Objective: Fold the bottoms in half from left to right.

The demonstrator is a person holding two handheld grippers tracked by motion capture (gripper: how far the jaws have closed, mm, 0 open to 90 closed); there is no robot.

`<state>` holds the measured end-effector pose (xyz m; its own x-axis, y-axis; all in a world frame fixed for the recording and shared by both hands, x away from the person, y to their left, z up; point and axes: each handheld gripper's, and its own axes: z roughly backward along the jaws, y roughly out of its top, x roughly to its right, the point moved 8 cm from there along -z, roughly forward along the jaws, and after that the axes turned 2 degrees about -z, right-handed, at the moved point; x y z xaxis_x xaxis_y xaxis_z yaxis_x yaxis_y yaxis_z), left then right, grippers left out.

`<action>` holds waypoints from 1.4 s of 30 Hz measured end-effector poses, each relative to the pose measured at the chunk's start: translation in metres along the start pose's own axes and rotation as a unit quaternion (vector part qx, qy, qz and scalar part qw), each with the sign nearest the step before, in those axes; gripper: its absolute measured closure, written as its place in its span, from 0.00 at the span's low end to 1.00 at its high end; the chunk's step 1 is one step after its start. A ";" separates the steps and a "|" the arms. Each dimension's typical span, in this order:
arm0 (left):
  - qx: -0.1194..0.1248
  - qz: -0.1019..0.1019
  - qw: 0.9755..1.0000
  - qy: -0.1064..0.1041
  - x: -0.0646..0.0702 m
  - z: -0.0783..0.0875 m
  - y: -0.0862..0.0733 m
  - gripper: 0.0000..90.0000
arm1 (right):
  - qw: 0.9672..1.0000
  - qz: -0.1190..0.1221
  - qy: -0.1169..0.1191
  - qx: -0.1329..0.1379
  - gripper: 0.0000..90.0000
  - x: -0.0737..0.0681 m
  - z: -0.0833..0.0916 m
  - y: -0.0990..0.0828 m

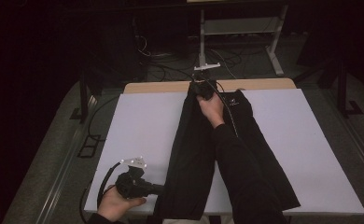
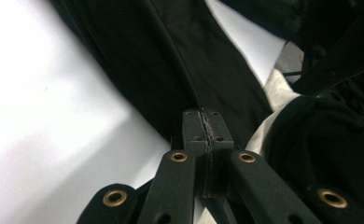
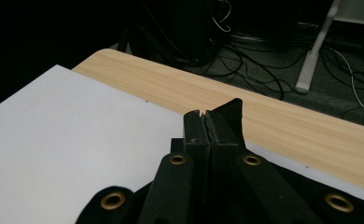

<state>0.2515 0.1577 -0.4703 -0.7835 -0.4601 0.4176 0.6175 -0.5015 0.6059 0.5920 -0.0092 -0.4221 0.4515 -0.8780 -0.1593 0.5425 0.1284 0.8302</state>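
Left gripper [image 1: 159,189] held low, fingers pressed together; right gripper [image 1: 203,88] stretched far forward, apparently likewise closed.

High view above the person's side, looking forward and down over the whole white sheet [image 1: 138,121], left gripper view close and low along its jaws toward the black trousers [image 2: 138,65], right gripper view near the far wooden edge [image 3: 283,116] — all share the sheet.
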 end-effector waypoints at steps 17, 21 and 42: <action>0.024 -0.031 0.998 -0.040 0.031 -0.007 0.030 0.98 | 1.000 0.005 -0.010 0.000 0.97 0.022 0.017 0.004; 0.026 -0.039 0.998 -0.048 0.037 -0.011 0.037 0.98 | 1.000 0.006 -0.014 -0.002 0.97 0.029 0.022 0.004; 0.005 -0.078 0.993 -0.085 0.061 -0.036 0.059 0.98 | 1.000 -0.002 -0.027 -0.010 0.97 0.058 0.037 -0.015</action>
<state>0.2431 0.0738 -0.4335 -0.8703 -0.2467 0.4262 0.4880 -0.5486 0.6789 0.5841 -0.0794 -0.4239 0.4111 -0.9018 -0.1331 0.5584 0.1337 0.8188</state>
